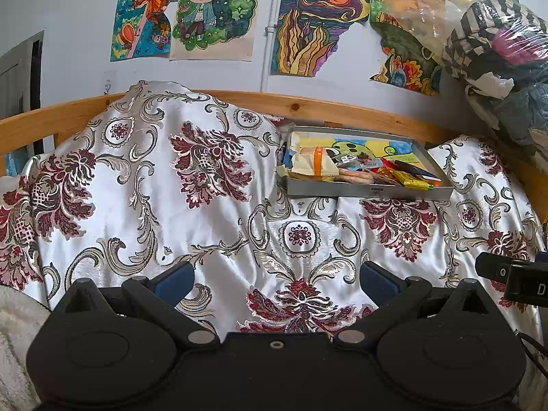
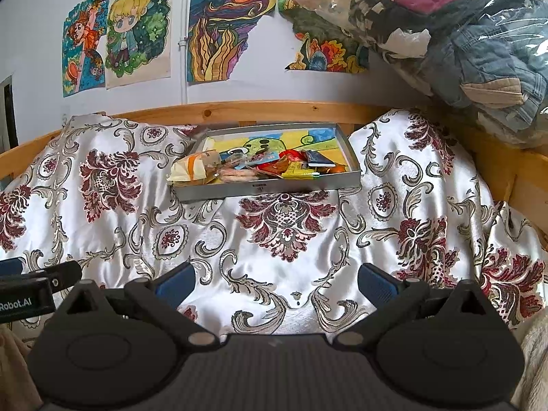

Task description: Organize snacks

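A silvery satin bedspread point(image 1: 219, 226) with dark red floral medallions and grey scrollwork covers the whole bed, rumpled into folds and heaped higher toward the left. Behind it runs a pine bed rail point(image 1: 308, 104), and above that a pale wall hung with bright hand-coloured drawings point(image 1: 212, 13). At the upper right a clear plastic bag stuffed with folded clothes point(image 2: 455, 37) rests on the rail's corner. On the bedspread, close to the rail, sits a shallow grey tray point(image 2: 274, 186) lined with a coloured picture; the snacks point(image 2: 260, 167) are piled together along its near side, among them a cream wrapper with an orange band point(image 1: 316, 164) at the left end and yellow and red packets point(image 1: 407, 176) toward the right. The left gripper point(image 1: 275, 281) hovers over the bedspread well short of the tray, its blue-padded jaws spread wide and holding nothing. The right gripper point(image 2: 275, 282) hangs beside it, likewise spread wide and empty, each one's edge showing in the other's view.
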Action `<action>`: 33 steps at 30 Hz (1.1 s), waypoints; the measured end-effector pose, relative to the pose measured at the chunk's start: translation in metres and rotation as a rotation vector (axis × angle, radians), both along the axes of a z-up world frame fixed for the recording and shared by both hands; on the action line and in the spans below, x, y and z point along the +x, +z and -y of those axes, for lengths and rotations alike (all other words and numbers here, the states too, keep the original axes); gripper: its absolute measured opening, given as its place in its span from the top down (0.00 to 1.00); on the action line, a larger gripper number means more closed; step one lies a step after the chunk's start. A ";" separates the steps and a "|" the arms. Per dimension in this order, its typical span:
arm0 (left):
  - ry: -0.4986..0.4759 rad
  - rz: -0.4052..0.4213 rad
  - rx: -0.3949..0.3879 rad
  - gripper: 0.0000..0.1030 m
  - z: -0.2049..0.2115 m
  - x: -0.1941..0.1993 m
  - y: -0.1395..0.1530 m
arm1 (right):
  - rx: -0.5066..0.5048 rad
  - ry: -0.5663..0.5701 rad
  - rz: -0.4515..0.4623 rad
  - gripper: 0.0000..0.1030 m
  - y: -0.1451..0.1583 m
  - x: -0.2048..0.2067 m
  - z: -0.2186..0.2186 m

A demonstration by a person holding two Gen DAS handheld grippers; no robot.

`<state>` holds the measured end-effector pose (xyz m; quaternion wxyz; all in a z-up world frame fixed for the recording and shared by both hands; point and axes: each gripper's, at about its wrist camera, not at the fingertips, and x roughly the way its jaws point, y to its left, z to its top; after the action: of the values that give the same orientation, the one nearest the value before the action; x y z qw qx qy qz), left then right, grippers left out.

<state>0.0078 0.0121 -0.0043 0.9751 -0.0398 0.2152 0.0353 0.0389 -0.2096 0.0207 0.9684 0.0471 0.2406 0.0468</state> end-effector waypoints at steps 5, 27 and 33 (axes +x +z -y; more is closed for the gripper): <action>0.002 0.001 -0.001 0.01 0.001 0.000 0.000 | 0.006 -0.004 -0.007 0.00 -0.001 0.001 0.001; 0.001 0.003 -0.001 0.01 0.000 -0.001 0.000 | 0.005 -0.006 -0.022 0.00 -0.003 0.002 0.001; -0.020 0.017 -0.005 0.01 0.001 -0.003 0.003 | 0.009 -0.008 -0.027 0.00 -0.003 0.002 0.001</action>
<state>0.0053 0.0110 -0.0018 0.9771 -0.0405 0.2075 0.0247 0.0410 -0.2106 0.0175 0.9650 0.0528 0.2531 0.0433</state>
